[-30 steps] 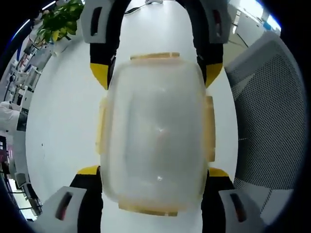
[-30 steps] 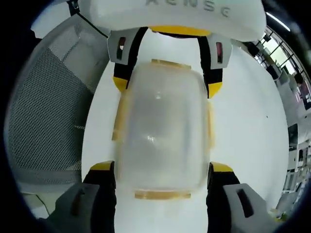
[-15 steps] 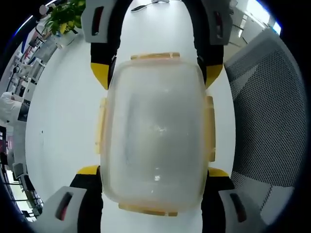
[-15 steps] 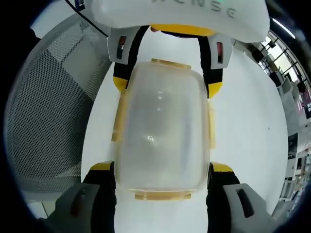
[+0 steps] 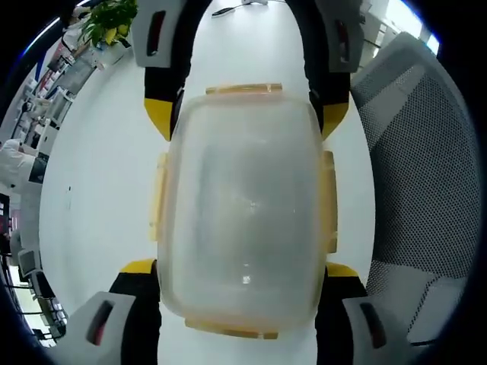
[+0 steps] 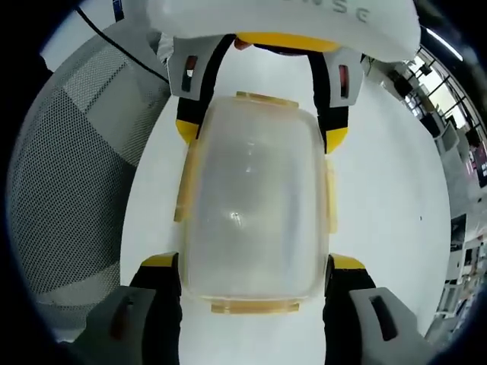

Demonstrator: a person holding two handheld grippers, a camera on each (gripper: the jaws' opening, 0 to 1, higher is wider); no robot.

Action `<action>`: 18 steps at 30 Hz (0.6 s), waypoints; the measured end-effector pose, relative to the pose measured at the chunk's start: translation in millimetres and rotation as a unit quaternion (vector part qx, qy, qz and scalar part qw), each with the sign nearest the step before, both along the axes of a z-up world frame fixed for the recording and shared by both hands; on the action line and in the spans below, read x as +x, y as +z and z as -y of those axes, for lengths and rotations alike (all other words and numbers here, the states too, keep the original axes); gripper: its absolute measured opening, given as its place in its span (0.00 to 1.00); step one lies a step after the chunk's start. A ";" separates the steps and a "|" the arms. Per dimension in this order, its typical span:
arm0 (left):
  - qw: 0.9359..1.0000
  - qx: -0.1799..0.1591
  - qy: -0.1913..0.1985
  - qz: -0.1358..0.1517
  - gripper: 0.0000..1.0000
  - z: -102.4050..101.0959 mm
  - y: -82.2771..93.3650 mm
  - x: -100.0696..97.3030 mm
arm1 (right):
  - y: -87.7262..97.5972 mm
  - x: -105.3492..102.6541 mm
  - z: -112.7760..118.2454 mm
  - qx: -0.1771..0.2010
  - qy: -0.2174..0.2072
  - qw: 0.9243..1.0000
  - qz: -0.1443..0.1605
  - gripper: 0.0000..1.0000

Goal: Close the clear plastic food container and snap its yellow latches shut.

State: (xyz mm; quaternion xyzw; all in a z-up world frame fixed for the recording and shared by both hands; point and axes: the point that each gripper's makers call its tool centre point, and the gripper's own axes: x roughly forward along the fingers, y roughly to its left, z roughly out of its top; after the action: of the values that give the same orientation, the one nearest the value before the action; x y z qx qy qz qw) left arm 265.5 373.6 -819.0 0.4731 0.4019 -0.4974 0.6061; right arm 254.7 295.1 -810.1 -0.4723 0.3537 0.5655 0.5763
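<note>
A clear plastic food container [image 5: 243, 205] with its lid on hangs over a white table [image 5: 99, 175], its long axis running up the left gripper view. Yellow latches [image 5: 158, 198] lie flat along all its sides. My left gripper [image 5: 242, 268] is shut on the container's near end, yellow-tipped jaws on both flanks. My right gripper [image 5: 246, 114] grips the far end from the opposite side. In the right gripper view the same container [image 6: 255, 205] sits between my right gripper [image 6: 253, 261] below and my left gripper [image 6: 262, 131] above.
A grey mesh office chair [image 5: 426, 190] stands close by the table edge, seen also as the chair [image 6: 76, 190] in the right gripper view. A green plant [image 5: 110, 15] stands at the table's far side, with office desks [image 5: 30, 144] beyond.
The container stays fixed between both pairs of jaws while the chair, plant and table edge drift slightly behind it. Both grips hold as before.
</note>
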 end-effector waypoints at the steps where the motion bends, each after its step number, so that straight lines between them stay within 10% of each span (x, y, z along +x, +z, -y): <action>1: 1.000 0.000 -0.002 0.000 0.82 -1.4 0.1 1.9 | -0.4 1.8 -1.2 -0.002 -0.001 1.000 0.000 0.74; 18: 1.000 -0.006 -0.019 0.000 0.82 -10.4 0.6 54.9 | 1.4 52.0 -9.5 -0.002 -0.021 1.000 -0.001 0.74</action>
State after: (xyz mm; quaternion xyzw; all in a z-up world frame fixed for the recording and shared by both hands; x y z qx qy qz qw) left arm 320.4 384.0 -818.4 0.4770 0.3896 -0.5114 0.5993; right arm 306.6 304.6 -808.6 -0.4653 0.3653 0.5528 0.5869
